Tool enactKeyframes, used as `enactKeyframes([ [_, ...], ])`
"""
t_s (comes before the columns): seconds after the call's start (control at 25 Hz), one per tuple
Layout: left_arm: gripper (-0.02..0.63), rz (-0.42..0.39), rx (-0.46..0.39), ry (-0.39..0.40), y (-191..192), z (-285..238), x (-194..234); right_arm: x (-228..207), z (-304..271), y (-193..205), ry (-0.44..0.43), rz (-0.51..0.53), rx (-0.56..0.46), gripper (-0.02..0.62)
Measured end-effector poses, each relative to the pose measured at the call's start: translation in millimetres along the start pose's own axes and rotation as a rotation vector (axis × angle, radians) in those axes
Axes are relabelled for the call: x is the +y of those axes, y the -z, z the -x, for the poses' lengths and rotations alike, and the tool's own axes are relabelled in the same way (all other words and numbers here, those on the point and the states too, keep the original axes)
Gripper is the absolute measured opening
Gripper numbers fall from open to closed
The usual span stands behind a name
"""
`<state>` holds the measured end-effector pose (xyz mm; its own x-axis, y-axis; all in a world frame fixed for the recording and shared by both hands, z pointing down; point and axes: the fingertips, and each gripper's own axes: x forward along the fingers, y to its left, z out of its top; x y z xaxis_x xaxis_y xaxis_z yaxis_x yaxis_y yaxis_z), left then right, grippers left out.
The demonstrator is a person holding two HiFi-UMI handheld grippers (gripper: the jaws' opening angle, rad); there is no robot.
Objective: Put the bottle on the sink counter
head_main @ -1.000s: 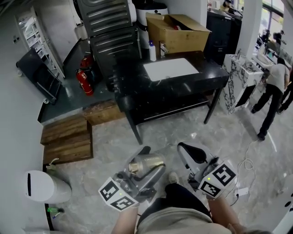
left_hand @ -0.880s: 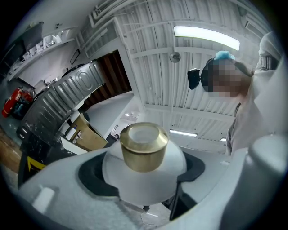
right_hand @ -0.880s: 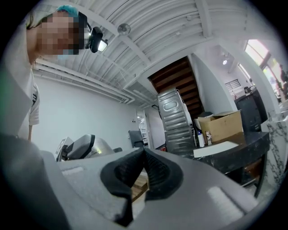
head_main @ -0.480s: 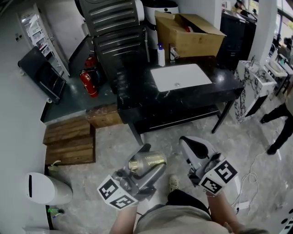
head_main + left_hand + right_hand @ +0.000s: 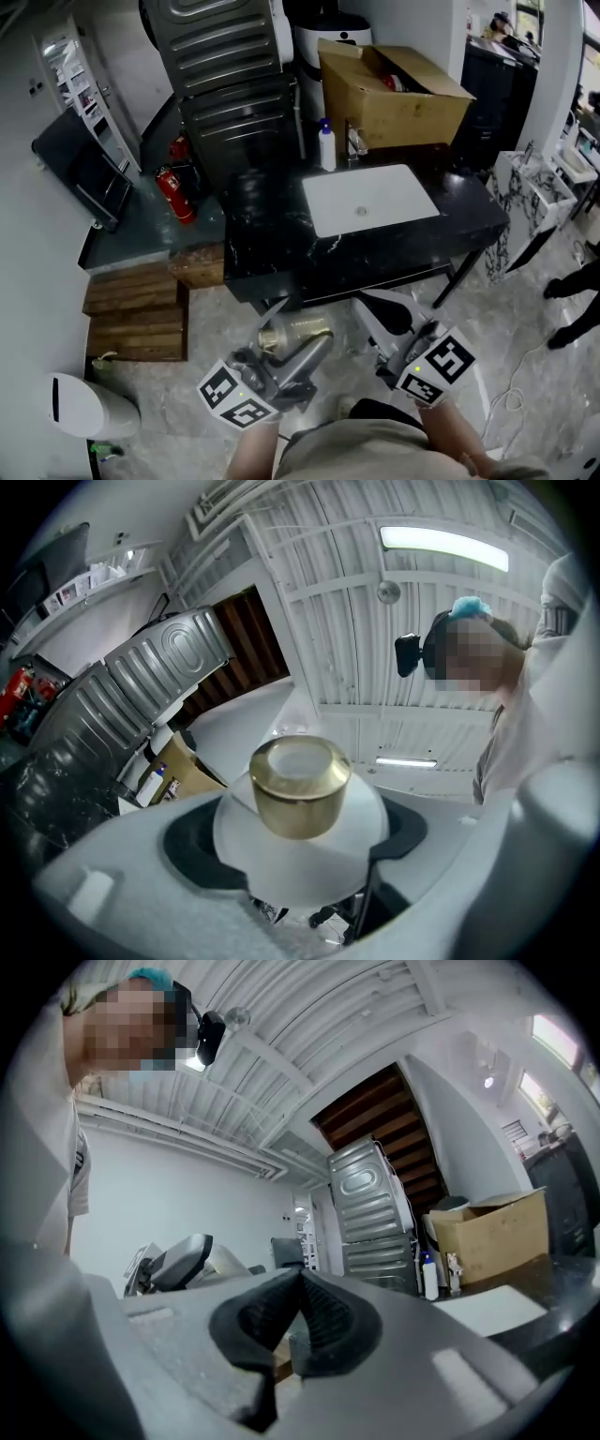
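Bottle [image 5: 305, 330]: clamped by its white body in left gripper [image 5: 294, 324], held short of sink surface [image 5: 260, 239] | right gripper [image 5: 377, 309]: closed, empty | handling: judged light, rigid, smooth, possibly slippery; body grip preferred, gold cap [image 5: 300, 785] to be avoided.

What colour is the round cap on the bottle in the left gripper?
Shiny gold cap on a white bottle; clearest in the left gripper view.

No lettering, label, brand or number is legible anywhere.
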<state>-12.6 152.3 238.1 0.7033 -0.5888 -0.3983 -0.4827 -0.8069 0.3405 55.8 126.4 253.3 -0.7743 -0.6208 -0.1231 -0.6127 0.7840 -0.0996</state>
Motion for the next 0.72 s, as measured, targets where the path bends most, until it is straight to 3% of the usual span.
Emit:
enactKeyframes([
  [0.24,0.347,0.000,0.004,-0.026,13,-42,35,-48,-16,3,-0.018,-0.011,0.013,0.003],
  [0.72,0.347,0.039,0.019,-0.062,27,-73,89,-97,-53,23,-0.046,-0.058,0.056,0.003],
])
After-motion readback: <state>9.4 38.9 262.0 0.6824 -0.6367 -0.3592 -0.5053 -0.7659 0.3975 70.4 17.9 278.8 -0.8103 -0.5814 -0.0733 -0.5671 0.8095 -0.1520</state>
